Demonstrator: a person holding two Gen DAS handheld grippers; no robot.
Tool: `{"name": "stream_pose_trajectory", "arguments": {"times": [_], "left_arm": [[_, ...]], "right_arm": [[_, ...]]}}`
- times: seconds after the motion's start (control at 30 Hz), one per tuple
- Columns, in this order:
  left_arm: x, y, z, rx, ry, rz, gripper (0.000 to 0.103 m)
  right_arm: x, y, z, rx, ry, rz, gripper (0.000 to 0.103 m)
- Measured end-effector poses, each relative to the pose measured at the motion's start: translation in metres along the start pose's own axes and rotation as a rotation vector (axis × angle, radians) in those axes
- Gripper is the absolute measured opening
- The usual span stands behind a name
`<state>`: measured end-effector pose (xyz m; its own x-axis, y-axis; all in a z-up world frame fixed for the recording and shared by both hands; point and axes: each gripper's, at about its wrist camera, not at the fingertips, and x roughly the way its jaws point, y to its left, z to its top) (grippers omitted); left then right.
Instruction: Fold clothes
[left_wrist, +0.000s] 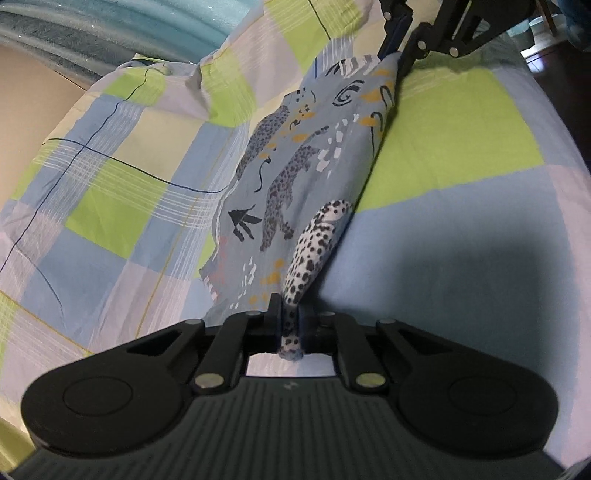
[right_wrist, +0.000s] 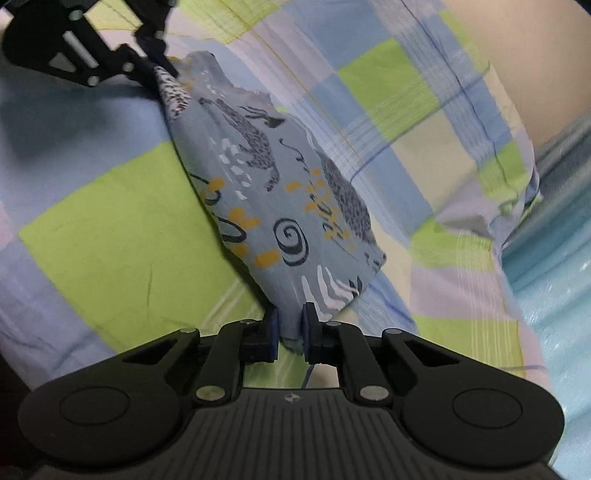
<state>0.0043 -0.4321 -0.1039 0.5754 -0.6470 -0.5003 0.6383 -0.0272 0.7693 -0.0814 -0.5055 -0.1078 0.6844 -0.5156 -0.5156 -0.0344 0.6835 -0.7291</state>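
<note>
A small blue garment (left_wrist: 295, 177) printed with spotted cats hangs stretched between the two tools, raised above a bed (left_wrist: 461, 147) covered in a checked sheet of green, blue and lilac. The left hand-held gripper (left_wrist: 290, 325) is closed tight on one end of the cloth, with a spotted bunch of fabric pinched between its fingers. The right hand-held gripper (right_wrist: 290, 332) has the opposite end between its fingers; in its own view the jaws stand a little apart around a thin fold, and from the left wrist view it seems to carry that end, so it looks like a light pinch rather than a hard clamp.

The cloth runs as a fairly taut band from one tool to the other, and its free lower edge drapes down toward the sheet. A rumpled pillow (left_wrist: 229, 74) lies beyond it.

As a judgement, the step in hand is carrying the garment by one edge, which fits either spreading it out flat on the bed or bringing a held edge over to make a fold. Whichever it is, the next move calls for keeping both ends level and evenly tensioned while lowering, so the hanging edge lands straight and without creases.
</note>
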Motion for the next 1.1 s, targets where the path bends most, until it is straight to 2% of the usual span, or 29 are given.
{"name": "stream_pose_trajectory", "arguments": {"times": [0.13, 0.2, 0.27, 0.3, 0.33, 0.4, 0.47, 0.6, 0.63, 0.8, 0.9, 1.1], "left_arm": [[-0.009, 0.005, -0.002, -0.010, 0.013, 0.005, 0.015], [-0.016, 0.001, 0.002, 0.011, -0.010, 0.014, 0.019], [-0.023, -0.003, 0.005, 0.032, -0.034, 0.023, 0.028], [-0.021, -0.007, 0.010, 0.046, -0.051, 0.014, 0.038], [-0.020, -0.011, 0.014, 0.060, -0.067, 0.005, 0.039], [-0.017, -0.019, 0.023, 0.089, -0.101, -0.014, 0.037], [-0.008, -0.020, 0.030, 0.087, -0.108, -0.016, 0.033], [0.012, -0.018, 0.034, 0.090, -0.086, -0.020, 0.013], [0.016, -0.018, 0.034, 0.097, -0.084, -0.021, 0.012], [0.020, -0.010, 0.025, 0.078, -0.050, -0.017, 0.009], [0.015, -0.006, 0.019, 0.066, -0.041, -0.021, 0.009], [0.007, -0.001, 0.015, 0.049, -0.009, -0.020, 0.008]], "right_arm": [[-0.004, -0.001, -0.001, -0.002, 0.038, -0.021, 0.010], [-0.006, -0.001, -0.002, -0.003, 0.057, -0.032, 0.012], [-0.015, -0.002, -0.003, 0.013, 0.035, -0.040, 0.020], [-0.022, -0.001, -0.001, 0.014, 0.006, -0.035, 0.025], [-0.029, 0.000, 0.000, 0.015, -0.023, -0.031, 0.028], [-0.038, 0.008, 0.008, -0.023, -0.097, -0.009, 0.033], [-0.036, 0.020, 0.019, -0.081, -0.132, 0.030, 0.033], [-0.017, 0.033, 0.036, -0.183, -0.163, 0.076, 0.032], [-0.012, 0.034, 0.038, -0.197, -0.168, 0.080, 0.029], [0.017, 0.001, 0.027, -0.116, -0.082, 0.058, 0.017], [0.018, -0.016, 0.009, -0.039, -0.031, 0.049, 0.014], [0.013, -0.011, 0.001, -0.022, 0.001, 0.039, 0.013]]}}
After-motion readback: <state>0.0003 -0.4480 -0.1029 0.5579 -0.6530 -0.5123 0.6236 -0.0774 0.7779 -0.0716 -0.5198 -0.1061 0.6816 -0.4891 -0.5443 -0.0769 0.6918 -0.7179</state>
